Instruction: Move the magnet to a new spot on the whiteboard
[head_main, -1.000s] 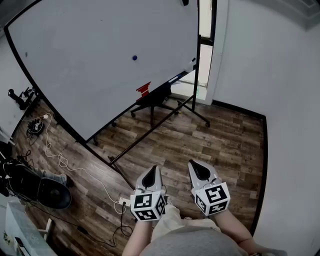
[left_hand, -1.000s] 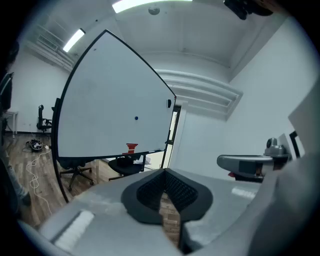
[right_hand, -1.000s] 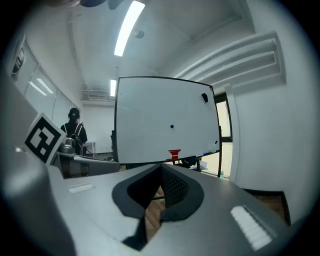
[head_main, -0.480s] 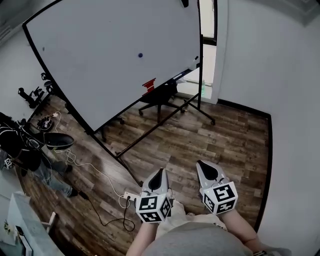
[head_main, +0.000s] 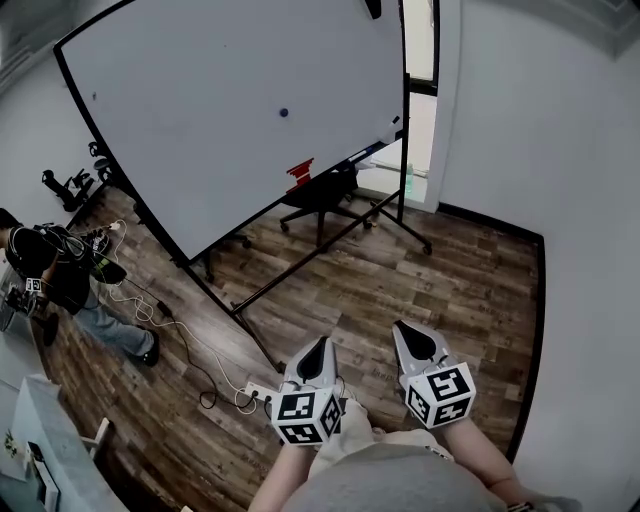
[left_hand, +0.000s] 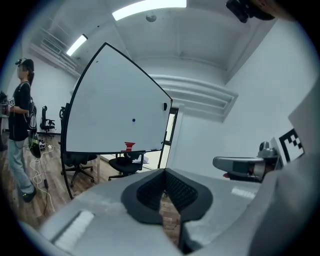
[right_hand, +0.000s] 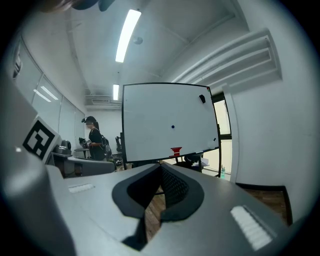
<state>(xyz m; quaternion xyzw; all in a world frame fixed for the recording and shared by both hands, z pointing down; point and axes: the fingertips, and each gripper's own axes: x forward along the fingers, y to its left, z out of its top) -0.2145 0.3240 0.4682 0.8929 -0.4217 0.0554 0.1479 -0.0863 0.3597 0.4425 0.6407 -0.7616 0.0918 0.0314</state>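
Observation:
A small blue magnet (head_main: 284, 113) sticks near the middle of the big whiteboard (head_main: 200, 120), which stands on a rolling frame far ahead of me. It also shows as a dark dot, the magnet (left_hand: 133, 120) in the left gripper view and the magnet (right_hand: 173, 126) in the right gripper view. My left gripper (head_main: 318, 346) and right gripper (head_main: 408, 334) are held side by side low in the head view, well short of the board. Both are shut and hold nothing. The left gripper (left_hand: 164, 173) and the right gripper (right_hand: 160, 166) point roughly at the board.
A red object (head_main: 299, 172) sits on the board's tray, with a black office chair (head_main: 318, 195) under it. A person (head_main: 55, 285) in black stands at the left among cables (head_main: 190, 345) on the wood floor. White walls close the right side.
The head view has swung, so the whiteboard sits further right in the picture. A person in black has come into view at the left. Both grippers stay shut and side by side.

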